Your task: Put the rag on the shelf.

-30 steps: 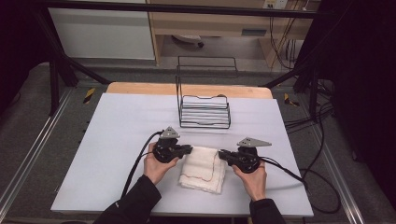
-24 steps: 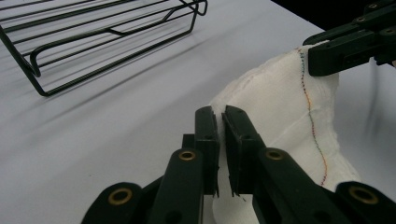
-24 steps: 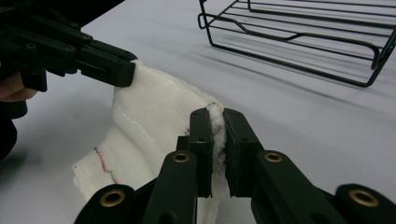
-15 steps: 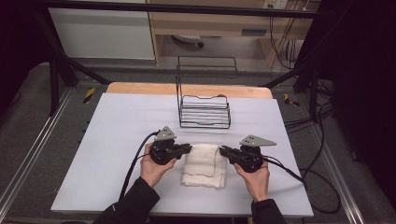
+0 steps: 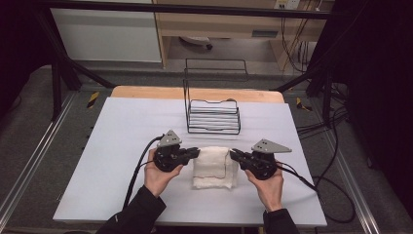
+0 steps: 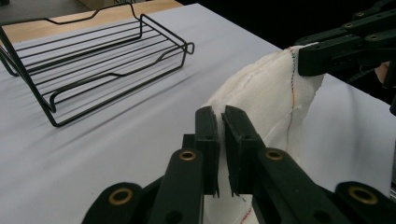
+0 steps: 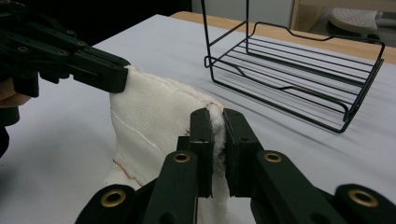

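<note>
A white cloth (image 5: pixel 212 168) lies in front of the person, its far edge raised off the table between both grippers. My left gripper (image 5: pixel 196 153) is shut on the cloth's far left corner; in the left gripper view the jaws (image 6: pixel 220 122) pinch the white cloth (image 6: pixel 273 88). My right gripper (image 5: pixel 233 155) is shut on the far right corner, and the right gripper view has the fabric squeezed between the jaws (image 7: pixel 217 122). The cloth (image 7: pixel 149 119) hangs stretched between the two pinched corners, and its lower part rests on the table.
A black wire basket (image 5: pixel 213 118) with a tall back frame stands just beyond the cloth, empty. The table (image 5: pixel 122 146) is covered in white, with a wooden strip along its far edge. Cables trail from both grippers toward the near side and the right.
Both grippers have drawn slightly apart and lifted the cloth's far edge. The cloth's near edge has slid away from the person, so it covers less of the table.
</note>
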